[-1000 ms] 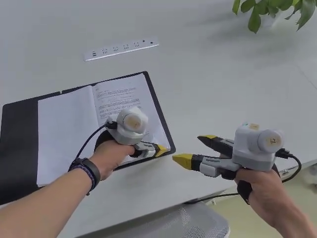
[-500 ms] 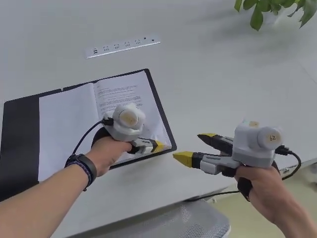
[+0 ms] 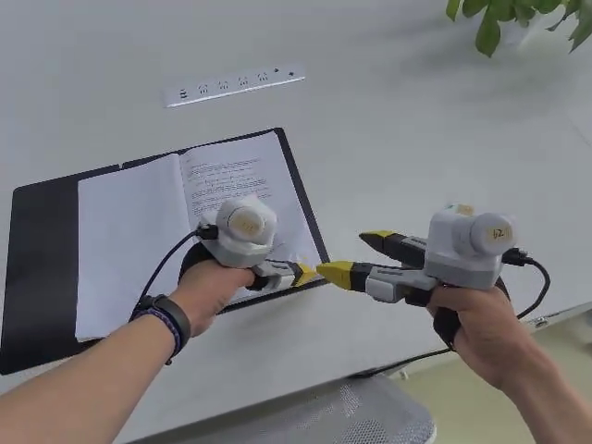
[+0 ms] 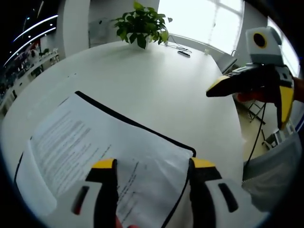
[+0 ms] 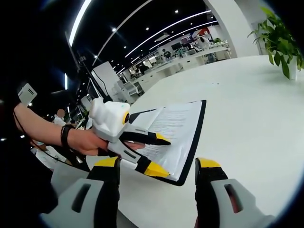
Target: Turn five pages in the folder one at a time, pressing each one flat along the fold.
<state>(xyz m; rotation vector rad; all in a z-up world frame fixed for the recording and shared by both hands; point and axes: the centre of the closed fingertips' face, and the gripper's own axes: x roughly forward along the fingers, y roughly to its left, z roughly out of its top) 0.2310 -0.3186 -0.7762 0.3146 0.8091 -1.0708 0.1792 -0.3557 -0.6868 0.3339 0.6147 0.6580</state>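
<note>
L tongs (image 4: 153,165) spread over folder (image 4: 142,145) corner; print (image 4: 61,135) illegible.

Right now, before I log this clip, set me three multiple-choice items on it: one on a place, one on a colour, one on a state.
1. Where is the left gripper?
A. Over the lower right corner of the open folder.
B. Over its far left corner.
C. Over the top of its spine.

2. What colour are the jaw tips of both grippers?
A. Red.
B. Yellow.
C. Blue.

3. How do the jaws of the right gripper stand?
A. Apart, with nothing between them.
B. Shut on a page.
C. Shut, empty.

Answers:
1 A, its jaws frame the corner of the printed page in the left gripper view.
2 B, yellow tips show in all three views.
3 A, a clear gap shows between them in the head view.
</note>
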